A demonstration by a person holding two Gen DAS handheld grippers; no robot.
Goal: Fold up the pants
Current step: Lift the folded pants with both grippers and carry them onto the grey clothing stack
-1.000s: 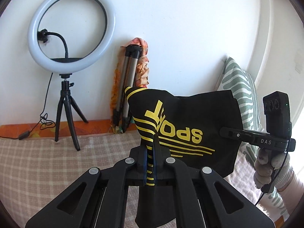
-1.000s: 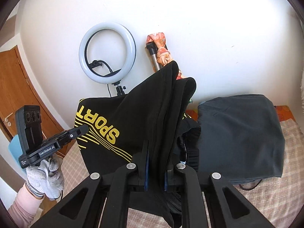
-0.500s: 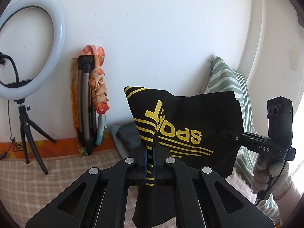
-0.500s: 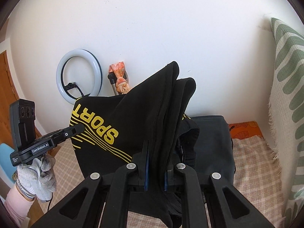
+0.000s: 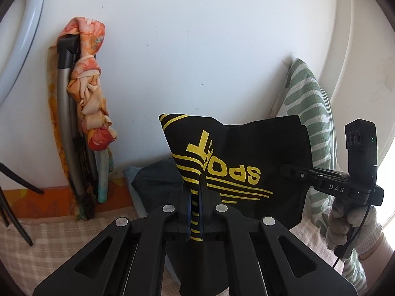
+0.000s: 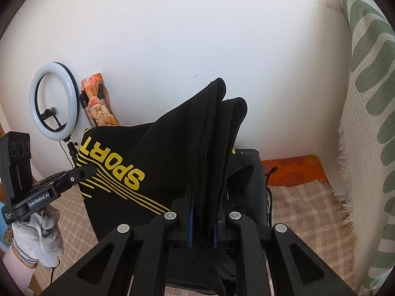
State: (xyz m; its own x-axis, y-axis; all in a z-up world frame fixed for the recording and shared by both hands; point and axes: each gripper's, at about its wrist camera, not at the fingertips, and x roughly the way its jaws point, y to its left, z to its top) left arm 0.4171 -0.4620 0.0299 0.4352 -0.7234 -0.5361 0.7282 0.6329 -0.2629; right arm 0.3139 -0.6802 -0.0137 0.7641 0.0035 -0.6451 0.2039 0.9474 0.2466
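Note:
The black pants (image 5: 246, 162) with a yellow "SPORT" print hang folded in the air between both grippers, above the checked bed. My left gripper (image 5: 195, 212) is shut on the striped edge of the pants. My right gripper (image 6: 203, 222) is shut on a thick bunch of folded black layers (image 6: 212, 135). The right gripper also shows in the left wrist view (image 5: 293, 172) at the pants' far edge, and the left gripper shows in the right wrist view (image 6: 84, 172) at the printed edge.
A dark folded garment (image 5: 155, 177) lies on the checked bed cover (image 6: 303, 212) by the wall. A green-patterned pillow (image 6: 367, 98) stands at the right. A ring light (image 6: 53, 96) and a cloth-wrapped tripod (image 5: 84, 113) stand at the left against the wall.
Both grippers have swung to the right with the pants held between them. The ring light has slid out to the left and the pillow and dark garment have come into view.

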